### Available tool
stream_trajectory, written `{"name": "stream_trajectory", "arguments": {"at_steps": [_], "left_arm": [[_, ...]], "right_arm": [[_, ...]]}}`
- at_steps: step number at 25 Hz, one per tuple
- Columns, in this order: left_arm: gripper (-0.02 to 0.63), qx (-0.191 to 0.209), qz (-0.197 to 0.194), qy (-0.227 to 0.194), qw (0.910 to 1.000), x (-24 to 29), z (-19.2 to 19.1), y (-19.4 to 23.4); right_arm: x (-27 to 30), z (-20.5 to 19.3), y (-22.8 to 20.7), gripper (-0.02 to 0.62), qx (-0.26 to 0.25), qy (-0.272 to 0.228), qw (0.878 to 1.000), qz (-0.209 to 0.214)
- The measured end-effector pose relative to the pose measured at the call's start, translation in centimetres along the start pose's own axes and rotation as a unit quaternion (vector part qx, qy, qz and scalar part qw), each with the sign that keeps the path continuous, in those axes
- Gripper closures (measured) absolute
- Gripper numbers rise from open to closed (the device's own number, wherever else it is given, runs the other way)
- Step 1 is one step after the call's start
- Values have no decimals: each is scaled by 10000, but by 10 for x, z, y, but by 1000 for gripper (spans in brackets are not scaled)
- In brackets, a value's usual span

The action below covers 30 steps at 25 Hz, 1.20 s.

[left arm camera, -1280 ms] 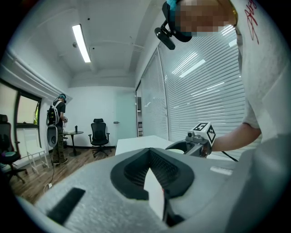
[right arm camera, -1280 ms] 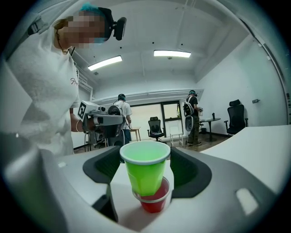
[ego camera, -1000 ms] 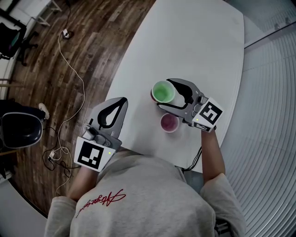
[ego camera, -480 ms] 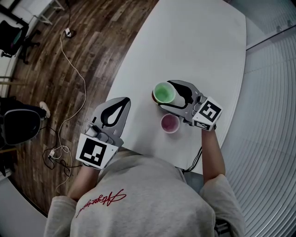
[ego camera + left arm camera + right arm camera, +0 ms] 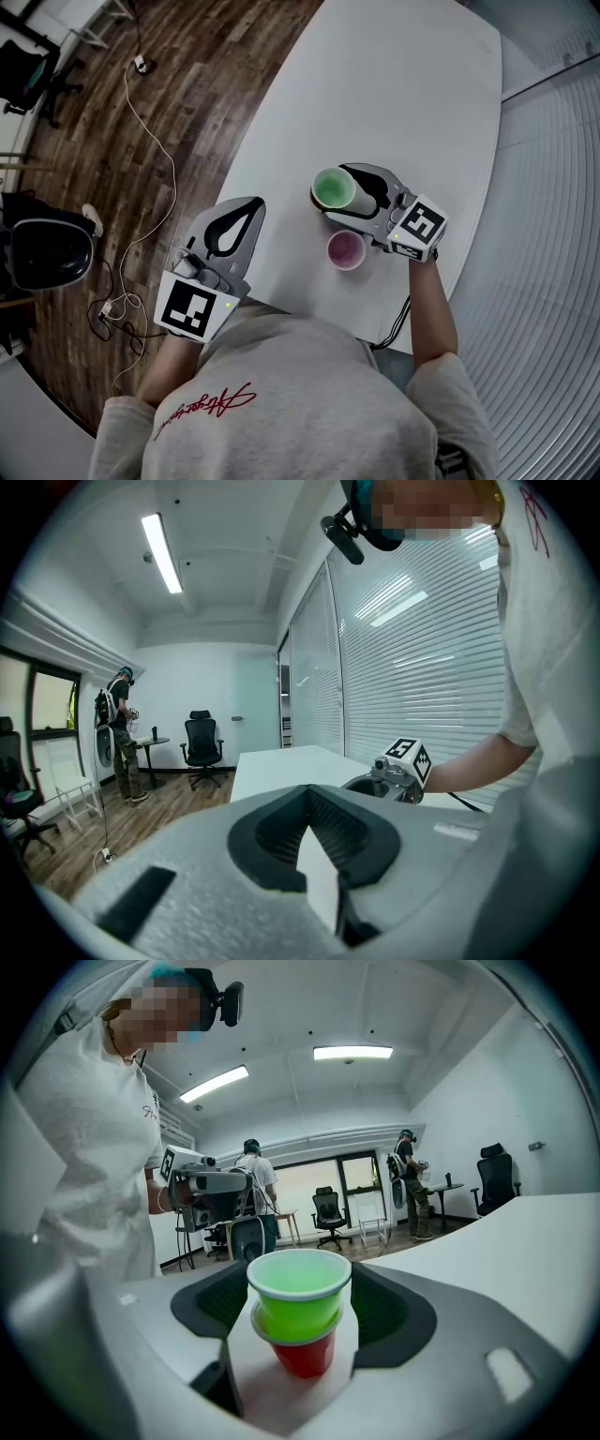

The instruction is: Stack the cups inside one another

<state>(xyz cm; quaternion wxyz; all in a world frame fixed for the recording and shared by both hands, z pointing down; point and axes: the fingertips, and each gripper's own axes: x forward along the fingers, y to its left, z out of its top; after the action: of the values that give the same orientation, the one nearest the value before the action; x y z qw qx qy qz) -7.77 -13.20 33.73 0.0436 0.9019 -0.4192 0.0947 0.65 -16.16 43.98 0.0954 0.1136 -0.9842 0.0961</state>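
Note:
A green cup (image 5: 332, 187) sits nested in a red cup (image 5: 302, 1354) on the white table (image 5: 403, 84). My right gripper (image 5: 330, 191) is open, with its jaws on either side of this stack and a gap showing on both sides in the right gripper view. A pink cup (image 5: 346, 249) stands alone just nearer to me, beside the right gripper's body. My left gripper (image 5: 252, 202) hovers at the table's left edge, shut and holding nothing, well apart from the cups. The right gripper view shows the green cup (image 5: 298, 1302) upright.
The table's left edge runs diagonally past the left gripper, with wood floor, a white cable (image 5: 150, 141) and a black chair (image 5: 45, 255) beyond it. A wall of blinds (image 5: 553, 234) lies along the right. People stand far off in the room.

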Motion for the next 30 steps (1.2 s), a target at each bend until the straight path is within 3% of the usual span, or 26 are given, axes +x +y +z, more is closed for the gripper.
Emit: {"name": "stream_trajectory", "arguments": {"at_steps": [30], "left_arm": [[612, 36, -58, 16, 10000, 3, 0, 1]], "right_arm": [[7, -13, -5, 250, -139, 249, 9995, -115]]}}
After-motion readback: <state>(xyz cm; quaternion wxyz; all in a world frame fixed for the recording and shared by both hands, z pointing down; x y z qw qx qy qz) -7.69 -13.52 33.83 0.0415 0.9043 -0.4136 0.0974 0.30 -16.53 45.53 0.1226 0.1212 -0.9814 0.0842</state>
